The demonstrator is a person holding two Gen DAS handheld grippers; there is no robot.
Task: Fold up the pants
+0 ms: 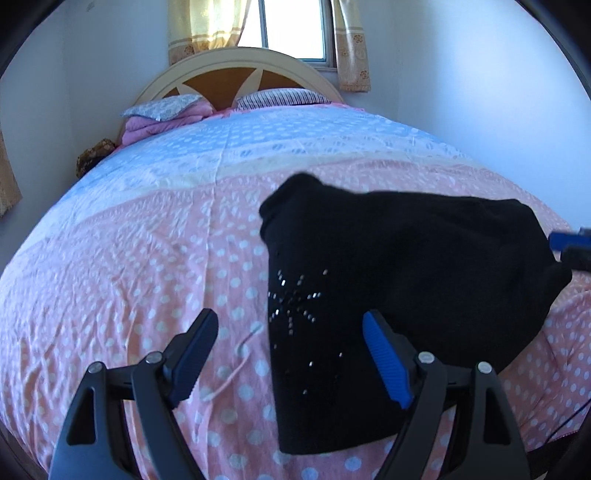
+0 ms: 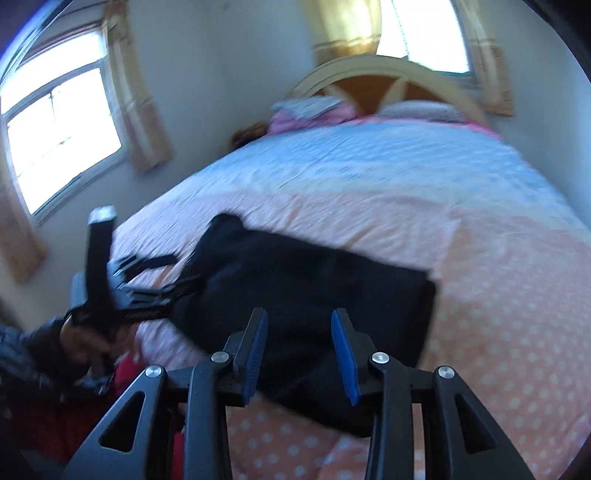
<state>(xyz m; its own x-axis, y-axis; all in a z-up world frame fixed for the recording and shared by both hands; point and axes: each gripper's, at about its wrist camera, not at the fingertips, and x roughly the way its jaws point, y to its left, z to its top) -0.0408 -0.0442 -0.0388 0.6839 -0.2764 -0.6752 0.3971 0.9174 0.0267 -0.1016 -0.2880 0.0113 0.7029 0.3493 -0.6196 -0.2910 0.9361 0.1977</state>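
Black pants (image 1: pixel 399 280) — folded into a compact bundle, lying on the pink dotted part of the bedspread (image 1: pixel 147 258) near the foot edge of the bed, toward its right side in the left wrist view. A small cluster of shiny studs shows on the front panel nearest the camera.

Left gripper (image 1: pixel 291 332) — jaws wide apart above the bundle's near-left edge, one finger over bare bedspread, the other over the black cloth; nothing pinched between them.

Right gripper (image 2: pixel 300 339) — jaws partly apart over the near edge of the pants, no cloth caught between the blue pads (image 2: pixel 343 354). This view is blurred.

Headboard (image 1: pixel 236 70) — arched, cream and brown, at the far end of the bed, with pillows (image 1: pixel 280 98) below it.

Curtained window (image 1: pixel 295 26) — behind the headboard.
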